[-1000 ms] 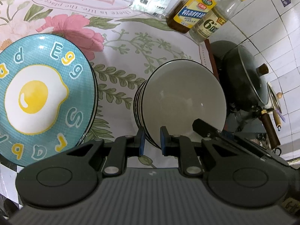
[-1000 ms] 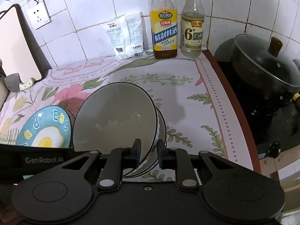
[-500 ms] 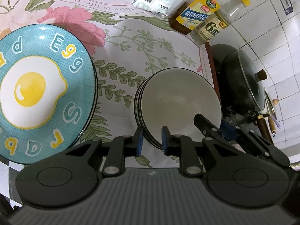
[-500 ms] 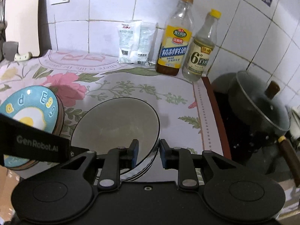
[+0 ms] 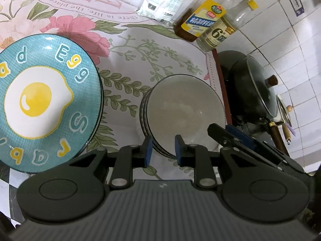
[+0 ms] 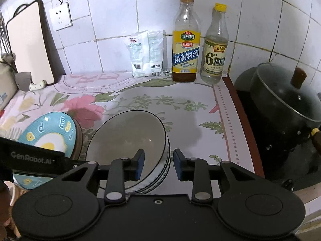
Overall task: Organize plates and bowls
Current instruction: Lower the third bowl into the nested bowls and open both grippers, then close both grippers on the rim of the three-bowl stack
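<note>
A stack of white bowls with dark rims [image 5: 184, 112] stands on the flowered cloth, and shows in the right wrist view [image 6: 128, 146] too. A teal plate with a fried-egg picture [image 5: 44, 98] tops a stack of plates to its left, also in the right wrist view [image 6: 50, 138]. My left gripper [image 5: 161, 150] is open, its jaws on either side of the stack's near rim without pinching it. My right gripper [image 6: 158, 164] is open, straddling the top bowl's right rim, also seen in the left wrist view [image 5: 230, 138].
Two bottles [image 6: 186, 40] [image 6: 214, 46] and white packets [image 6: 146, 54] stand at the tiled wall. A lidded black pot [image 6: 284, 108] sits on the stove to the right. A cutting board [image 6: 30, 44] leans at the back left.
Both grippers have opened; their jaws stood closer together before. The top bowl has settled onto the stack. Both cameras have drawn back a little.
</note>
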`<state>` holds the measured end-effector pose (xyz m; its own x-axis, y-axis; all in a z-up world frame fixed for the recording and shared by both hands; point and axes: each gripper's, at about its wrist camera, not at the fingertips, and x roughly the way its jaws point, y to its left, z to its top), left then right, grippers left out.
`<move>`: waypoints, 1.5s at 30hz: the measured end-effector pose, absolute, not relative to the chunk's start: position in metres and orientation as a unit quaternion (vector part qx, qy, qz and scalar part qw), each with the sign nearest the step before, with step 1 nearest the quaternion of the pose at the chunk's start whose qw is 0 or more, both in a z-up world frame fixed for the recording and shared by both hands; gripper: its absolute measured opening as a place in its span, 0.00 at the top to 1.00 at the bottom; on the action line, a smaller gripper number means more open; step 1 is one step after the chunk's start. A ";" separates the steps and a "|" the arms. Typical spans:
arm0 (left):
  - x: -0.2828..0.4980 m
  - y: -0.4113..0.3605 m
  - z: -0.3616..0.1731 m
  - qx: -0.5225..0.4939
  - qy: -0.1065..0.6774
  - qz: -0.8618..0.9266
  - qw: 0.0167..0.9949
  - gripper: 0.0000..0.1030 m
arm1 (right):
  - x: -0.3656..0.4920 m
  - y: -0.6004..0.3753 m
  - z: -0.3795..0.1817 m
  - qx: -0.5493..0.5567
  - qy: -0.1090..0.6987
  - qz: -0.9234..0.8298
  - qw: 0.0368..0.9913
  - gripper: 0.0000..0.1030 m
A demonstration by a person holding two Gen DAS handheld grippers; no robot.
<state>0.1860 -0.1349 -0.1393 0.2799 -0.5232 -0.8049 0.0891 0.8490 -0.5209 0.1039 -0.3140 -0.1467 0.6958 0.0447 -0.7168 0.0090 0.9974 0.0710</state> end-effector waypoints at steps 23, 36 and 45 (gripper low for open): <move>0.124 -0.150 -0.107 -0.060 0.489 -0.233 0.839 0.67 | 0.021 -0.338 -0.100 0.063 0.347 0.079 0.933 0.45; 0.117 -0.138 -0.102 -0.082 0.406 -0.259 0.873 0.60 | -0.001 -0.329 -0.114 0.008 0.310 0.109 0.945 0.32; 0.126 -0.124 -0.113 -0.101 0.396 -0.253 0.877 0.50 | 0.009 -0.337 -0.145 0.024 0.295 0.144 0.944 0.30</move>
<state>0.1264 -0.1238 -0.1134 0.5575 -0.5241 -0.6439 0.3642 0.8513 -0.3777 0.0086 -0.3365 -0.1449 0.7847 0.2869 -0.5494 -0.2588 0.9571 0.1301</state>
